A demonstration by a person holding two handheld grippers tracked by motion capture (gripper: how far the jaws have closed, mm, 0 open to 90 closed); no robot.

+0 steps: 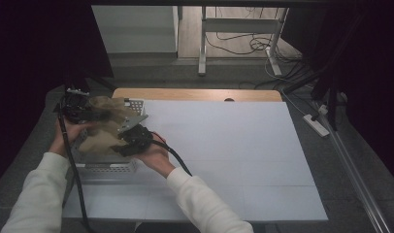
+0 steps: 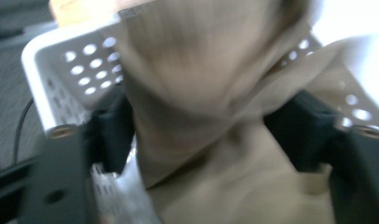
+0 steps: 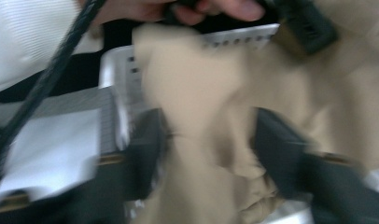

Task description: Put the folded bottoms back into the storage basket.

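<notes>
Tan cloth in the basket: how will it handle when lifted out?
Likely floppy: the tan cloth bunches and folds between the jaws of the left tool and the right tool. Probably light, so it may drag or snag on the white basket rim. Unlikely to slip, since it looks soft and matte.

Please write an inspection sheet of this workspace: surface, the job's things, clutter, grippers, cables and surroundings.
Surface: white sheet-covered table with a wooden edge at the far side.
Job's things: tan crumpled cloth garment lies in and over the white perforated plastic basket at the table's left edge.
Clutter: nothing seen.
Grippers: left gripper and right gripper each have the cloth between their jaws; the blur hides whether the pads press.
Cables: a black cable trails from each gripper toward the person.
Surroundings: grey floor, white power strip, loose wires, metal frame legs behind.
</notes>
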